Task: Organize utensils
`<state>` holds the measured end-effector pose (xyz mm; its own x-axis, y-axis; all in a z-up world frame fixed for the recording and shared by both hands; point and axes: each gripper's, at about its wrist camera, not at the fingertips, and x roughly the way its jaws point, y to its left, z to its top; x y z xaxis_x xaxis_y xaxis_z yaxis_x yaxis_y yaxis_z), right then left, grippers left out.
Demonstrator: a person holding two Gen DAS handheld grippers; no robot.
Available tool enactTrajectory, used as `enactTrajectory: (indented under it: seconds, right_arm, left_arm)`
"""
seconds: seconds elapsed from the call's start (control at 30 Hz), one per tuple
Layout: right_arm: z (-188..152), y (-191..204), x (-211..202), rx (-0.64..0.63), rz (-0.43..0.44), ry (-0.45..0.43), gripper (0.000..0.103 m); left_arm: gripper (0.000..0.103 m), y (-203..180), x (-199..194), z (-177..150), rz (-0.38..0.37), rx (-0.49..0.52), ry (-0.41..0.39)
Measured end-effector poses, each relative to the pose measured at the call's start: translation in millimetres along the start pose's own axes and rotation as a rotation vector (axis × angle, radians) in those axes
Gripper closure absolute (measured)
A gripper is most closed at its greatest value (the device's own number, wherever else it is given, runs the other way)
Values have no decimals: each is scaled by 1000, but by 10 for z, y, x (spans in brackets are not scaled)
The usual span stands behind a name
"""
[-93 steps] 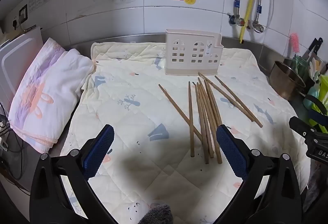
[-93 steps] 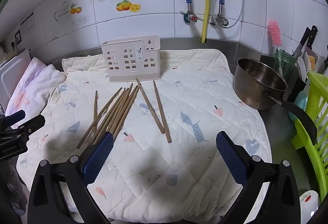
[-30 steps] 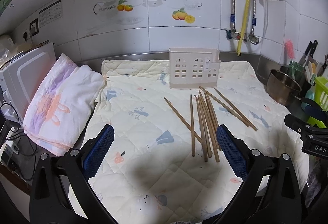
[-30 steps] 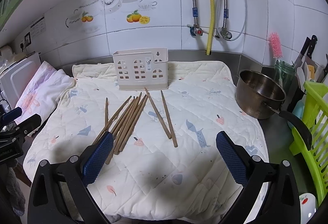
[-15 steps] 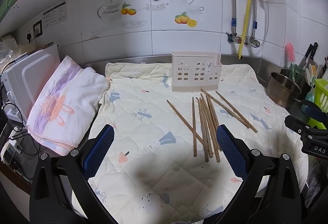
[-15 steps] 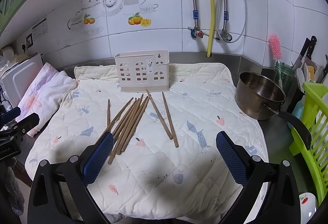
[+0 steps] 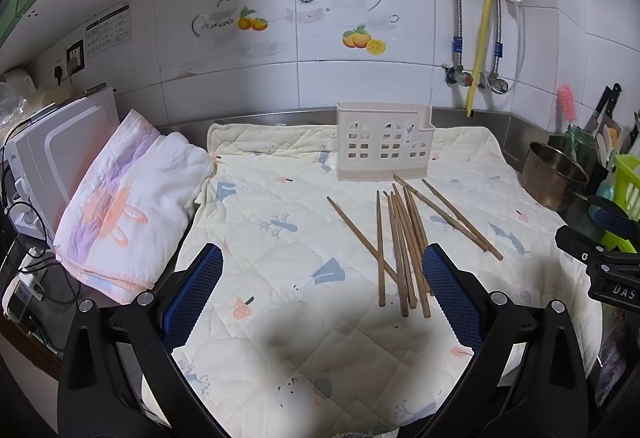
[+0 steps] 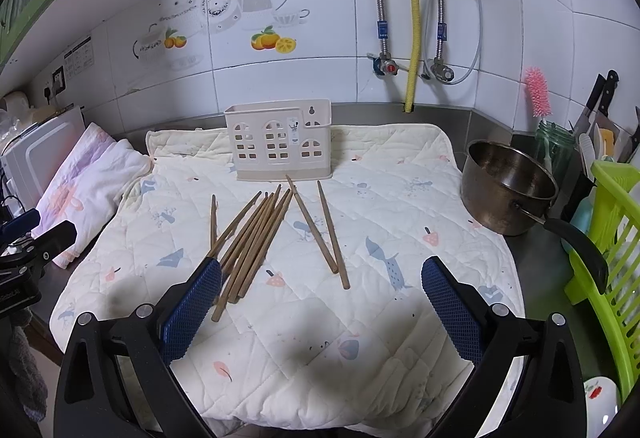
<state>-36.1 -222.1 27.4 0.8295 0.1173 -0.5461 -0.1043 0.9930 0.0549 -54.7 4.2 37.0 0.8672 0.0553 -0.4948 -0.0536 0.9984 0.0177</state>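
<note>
Several brown wooden chopsticks (image 7: pixel 404 238) (image 8: pixel 256 238) lie loose on a cream quilted mat (image 7: pixel 280 278) (image 8: pixel 380 217), fanned out in front of a beige perforated utensil holder (image 7: pixel 384 147) (image 8: pixel 280 143) that stands upright at the mat's far side. My left gripper (image 7: pixel 322 274) hovers open above the mat's near edge, nothing between its blue pads. My right gripper (image 8: pixel 322 276) is open too, raised over the near part of the mat, with the chopstick ends just beyond its left pad (image 8: pixel 190 312).
A folded towel (image 7: pixel 120 205) and a white appliance (image 7: pixel 52 157) sit at the left. A steel saucepan (image 8: pixel 508 185), a green rack (image 8: pixel 612 258), a jar with a pink brush (image 8: pixel 538 97) and knives stand at the right. Pipes run down the tiled wall.
Both grippers have risen and pulled back from the mat, so more wall and counter show. The chopsticks and holder have not moved. Both grippers stay open.
</note>
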Motion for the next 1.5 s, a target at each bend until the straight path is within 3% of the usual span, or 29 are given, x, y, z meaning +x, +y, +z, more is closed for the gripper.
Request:
enactTrajectory:
  seconds: [0.83, 1.5]
  right_arm:
    - [45, -3, 193, -6, 6, 33, 6]
    - [29, -47, 643, -16, 22, 118, 6]
  left_arm:
    - [5, -60, 239, 3, -3, 8, 50]
    - [5, -52, 726, 40, -10, -21, 161]
